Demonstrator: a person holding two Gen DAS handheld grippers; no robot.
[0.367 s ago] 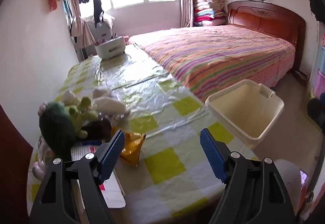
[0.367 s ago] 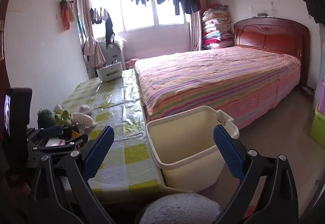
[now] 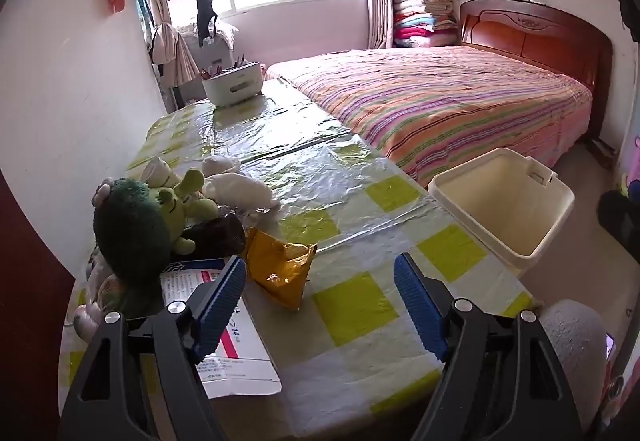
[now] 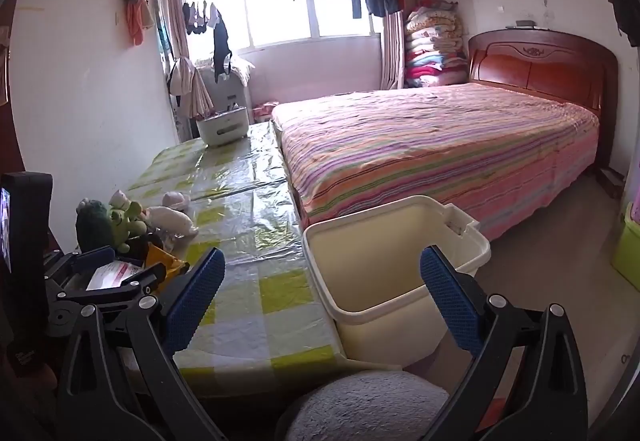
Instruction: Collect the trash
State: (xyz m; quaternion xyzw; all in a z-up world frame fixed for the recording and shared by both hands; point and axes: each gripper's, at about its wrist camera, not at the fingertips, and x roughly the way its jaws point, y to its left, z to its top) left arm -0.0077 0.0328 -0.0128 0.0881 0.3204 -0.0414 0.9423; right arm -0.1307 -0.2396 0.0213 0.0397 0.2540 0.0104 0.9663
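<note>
Since the earlier frame the left gripper point(image 3: 320, 301) has advanced over the table point(image 3: 360, 325) toward the yellow wrapper point(image 3: 282, 271), which now lies nearer its left pad; the right-wrist view is almost unchanged. Left gripper: jaws wide apart, holding nothing, above the table's near edge. Yellow wrapper: crumpled, on the checked, plastic-covered table near its near-left corner, just beside a white printed carton point(image 3: 236, 353) that reaches to the near edge. A dark crumpled wrapper point(image 3: 218, 235) lies just behind it, against a green plush toy point(image 3: 140, 229); white crumpled pieces point(image 3: 236, 189) lie farther back. Right gripper point(image 4: 322, 293): jaws wide apart, empty, framing the cream bin point(image 4: 400, 273). The bin stands on the floor against the table's right edge, beside the striped bed point(image 4: 440, 145). A white basket point(image 3: 232, 83) occupies the table's far edge.
</note>
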